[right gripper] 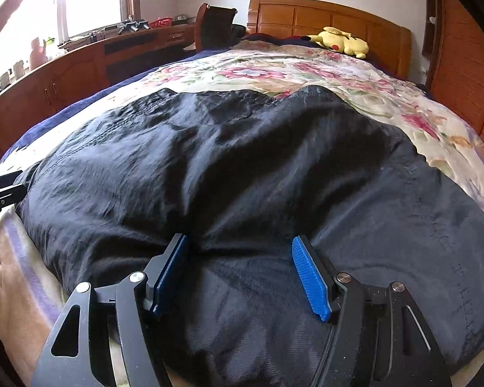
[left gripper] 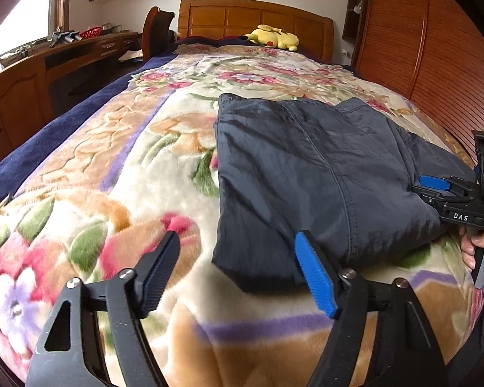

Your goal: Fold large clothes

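Garment: a dark navy jacket-like piece [left gripper: 309,174] lies already folded into a rough rectangle on the floral blanket [left gripper: 113,167] of the bed, filling the centre and right of the left wrist view and nearly the whole lower half of the right wrist view [right gripper: 242,167].
Left gripper [left gripper: 238,274]: jaws spread wide, holding nothing; it sits low in the frame at the garment's near left corner, one finger over the blanket, the blue-padded one at the cloth's near edge.
Right gripper [right gripper: 242,274]: jaws spread, resting on or just above the near part of the cloth; no fabric is pinched between them. In the left wrist view it shows at the right edge [left gripper: 435,190], at the garment's side.
Step in hand: likely taking the near edge for another fold, or smoothing the fold just laid.
Doing it well: close each pair of jaws on all layers at the two near corners, not only the top one; lift both corners level; carry them to the far edge together.
Watch for: slippery cloth sliding, the puffed middle trapping air, layers shifting apart.
Far end: a yellow plush toy [left gripper: 272,37] by the headboard, well apart from the work.
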